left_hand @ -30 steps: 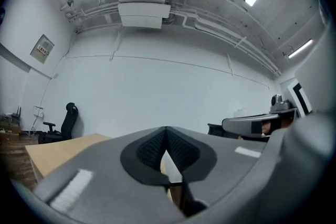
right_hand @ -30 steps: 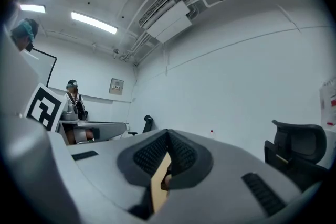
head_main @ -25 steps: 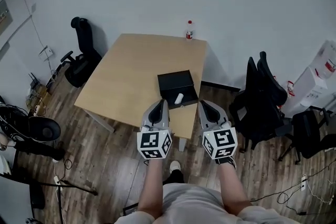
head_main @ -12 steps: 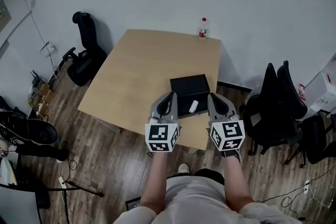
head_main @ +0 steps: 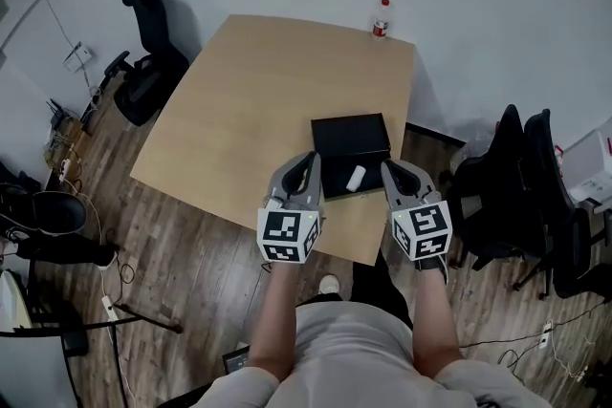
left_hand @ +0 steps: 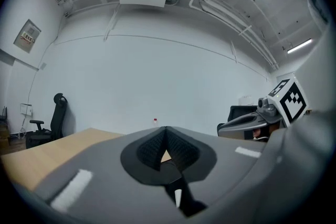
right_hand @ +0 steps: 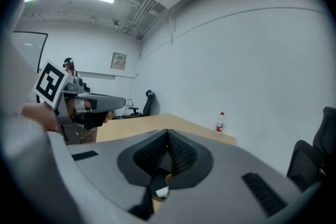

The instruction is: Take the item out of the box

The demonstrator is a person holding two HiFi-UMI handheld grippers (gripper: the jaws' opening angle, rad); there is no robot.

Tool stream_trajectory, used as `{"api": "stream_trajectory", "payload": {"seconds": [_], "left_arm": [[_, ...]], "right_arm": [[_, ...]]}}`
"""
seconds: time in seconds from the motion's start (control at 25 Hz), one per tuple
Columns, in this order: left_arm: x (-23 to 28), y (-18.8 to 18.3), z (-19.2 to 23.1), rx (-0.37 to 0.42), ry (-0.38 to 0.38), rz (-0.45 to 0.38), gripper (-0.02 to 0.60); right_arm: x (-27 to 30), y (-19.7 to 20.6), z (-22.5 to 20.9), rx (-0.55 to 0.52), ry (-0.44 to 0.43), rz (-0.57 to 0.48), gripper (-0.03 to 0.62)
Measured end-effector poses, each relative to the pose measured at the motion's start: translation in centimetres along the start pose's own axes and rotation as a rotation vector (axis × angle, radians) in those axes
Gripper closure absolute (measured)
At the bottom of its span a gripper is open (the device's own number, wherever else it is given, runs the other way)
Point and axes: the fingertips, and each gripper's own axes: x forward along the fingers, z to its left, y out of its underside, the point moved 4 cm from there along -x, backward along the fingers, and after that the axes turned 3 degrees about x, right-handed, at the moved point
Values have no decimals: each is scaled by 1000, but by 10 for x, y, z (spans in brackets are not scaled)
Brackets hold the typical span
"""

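Note:
An open black box (head_main: 348, 140) sits near the front right edge of the light wood table (head_main: 249, 110). A small white cylindrical item (head_main: 356, 177) lies in the box's front part. My left gripper (head_main: 310, 160) hovers just left of the box's front corner, jaws shut and empty. My right gripper (head_main: 388, 169) hovers just right of the box, also shut with nothing in it. In the left gripper view the pads (left_hand: 157, 145) meet at the tip, and the right gripper view shows its pads (right_hand: 177, 150) meeting the same way. Neither gripper touches the box.
A clear bottle with a red cap (head_main: 382, 18) stands at the table's far edge. Black office chairs stand at the far left (head_main: 145, 72) and right (head_main: 516, 177) of the table. Cables and gear lie on the wood floor at left (head_main: 57, 234).
Both grippers have moved forward a little and now flank the box's front end. The head view has shifted. Both jaws stay shut.

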Motion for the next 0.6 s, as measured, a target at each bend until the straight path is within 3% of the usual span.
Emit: {"api": "stream_trajectory", "payload": {"seconds": [0.24,0.6], "left_arm": [[32,30,2,-14,0,41,575],[74,62,3,-59,16,90,575]], "right_arm": [[32,42,-11,-40,-117,126,582],[75,86,-29,-196,-253,278,582]]}}
